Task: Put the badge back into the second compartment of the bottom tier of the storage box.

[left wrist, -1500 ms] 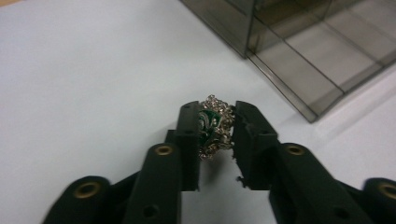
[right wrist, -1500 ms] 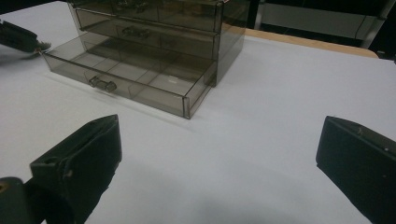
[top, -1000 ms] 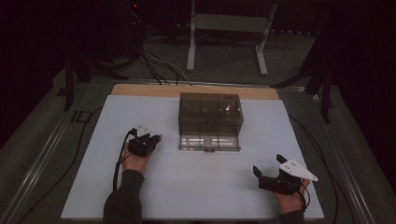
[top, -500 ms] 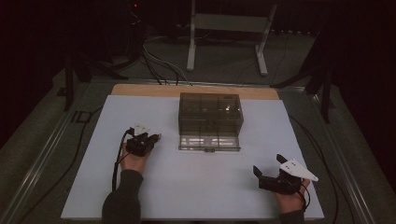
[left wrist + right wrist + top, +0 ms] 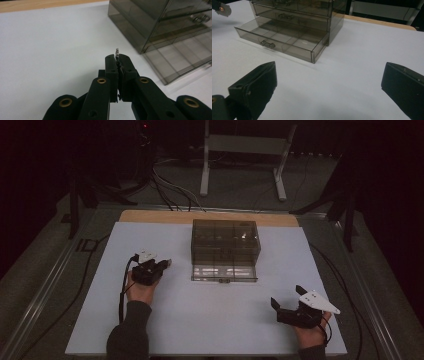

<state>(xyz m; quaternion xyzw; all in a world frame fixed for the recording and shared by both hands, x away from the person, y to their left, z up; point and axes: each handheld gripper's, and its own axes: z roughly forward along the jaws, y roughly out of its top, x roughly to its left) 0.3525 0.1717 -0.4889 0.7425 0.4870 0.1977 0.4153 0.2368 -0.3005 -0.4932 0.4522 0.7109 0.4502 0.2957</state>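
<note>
Left gripper [image 5: 159, 266] jaws clamped together; right gripper [image 5: 286, 301] jaws wide apart

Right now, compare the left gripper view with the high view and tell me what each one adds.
Left gripper view: a small silvery piece pinched between the shut jaws of the left gripper.
High view: the right gripper with jaws open, resting apart near the white table's front edge.
Both: the smoky clear drawer box with its bottom drawer pulled out.
</note>
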